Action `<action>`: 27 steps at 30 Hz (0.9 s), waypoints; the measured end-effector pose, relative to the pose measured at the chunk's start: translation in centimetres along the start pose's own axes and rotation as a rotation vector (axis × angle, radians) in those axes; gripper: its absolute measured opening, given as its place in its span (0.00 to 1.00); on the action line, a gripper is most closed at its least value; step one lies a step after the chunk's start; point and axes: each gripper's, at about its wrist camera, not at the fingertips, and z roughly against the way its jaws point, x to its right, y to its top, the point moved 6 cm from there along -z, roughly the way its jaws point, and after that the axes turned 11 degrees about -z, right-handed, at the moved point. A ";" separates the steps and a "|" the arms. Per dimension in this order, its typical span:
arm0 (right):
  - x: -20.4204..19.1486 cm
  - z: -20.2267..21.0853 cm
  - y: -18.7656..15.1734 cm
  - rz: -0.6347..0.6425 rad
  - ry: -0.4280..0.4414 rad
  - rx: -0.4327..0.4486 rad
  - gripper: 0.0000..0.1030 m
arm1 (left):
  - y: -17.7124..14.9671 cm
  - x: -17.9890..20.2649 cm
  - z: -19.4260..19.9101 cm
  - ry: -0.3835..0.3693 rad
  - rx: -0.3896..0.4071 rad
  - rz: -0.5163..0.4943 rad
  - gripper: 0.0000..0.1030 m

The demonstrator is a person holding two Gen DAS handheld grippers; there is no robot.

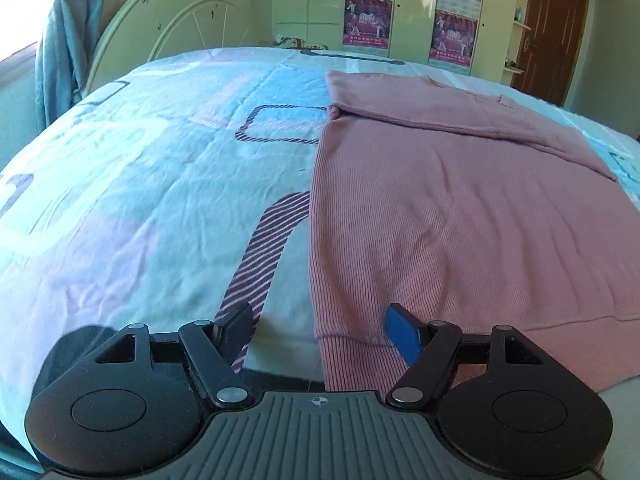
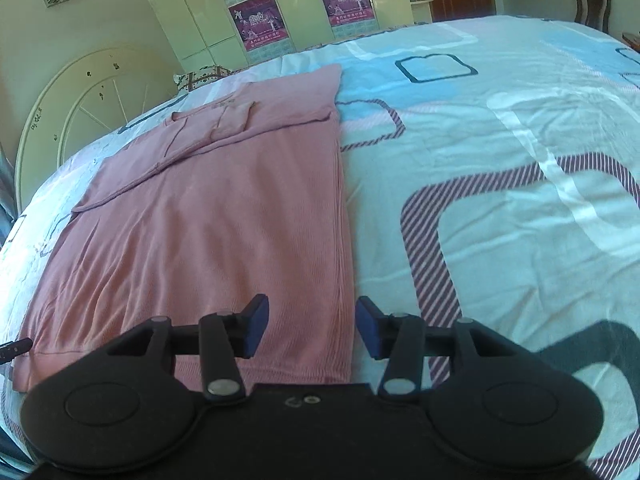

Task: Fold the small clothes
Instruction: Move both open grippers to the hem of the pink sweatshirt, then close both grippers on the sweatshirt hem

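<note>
One patterned bedspread (image 1: 140, 200) beneath a pink garment (image 1: 460, 220); wardrobe (image 1: 312, 0) behind.

Bed (image 1: 140, 200) w/ patterned sheet (blue, pink, striped squares); pink shirt (image 1: 460, 220) lies flat on it, partly folded.

Pink garment (image 1: 460, 220): finely ribbed knit cloth, matt, with stitched hems. Bedcover (image 1: 140, 200): printed woven cloth, matt, lightly creased. Left gripper (image 1: 320, 332) and right gripper (image 2: 312, 326): matt black plastic bodies, ridged on the left housing, with bright metal pivot pins and blue pads. Wardrobe doors (image 2: 192, 12): glossy, smooth, bearing paper posters (image 1: 366, 20). Door (image 1: 556, 28): brown wood.
</note>
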 end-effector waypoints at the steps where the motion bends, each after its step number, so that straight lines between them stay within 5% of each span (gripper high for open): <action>1: 0.3 0.2 -0.4 -0.013 0.006 -0.007 0.45 | -0.4 -0.2 0.3 -0.018 0.000 0.022 0.70; 6: 1.4 1.1 -2.5 -0.079 0.045 -0.040 0.45 | -2.0 -0.4 1.0 -0.140 0.009 0.104 0.70; 10: 1.5 1.9 -3.9 -0.090 0.071 -0.047 0.45 | -2.8 -0.9 1.5 -0.183 0.029 0.164 0.44; 19: 3.0 1.5 -3.8 -0.280 0.188 -0.057 0.44 | -3.3 -0.7 -0.4 -0.443 0.012 0.356 0.44; 27: 3.8 -0.2 -2.9 -0.376 0.261 -0.080 0.32 | -3.4 -0.6 -1.4 -0.491 0.038 0.447 0.44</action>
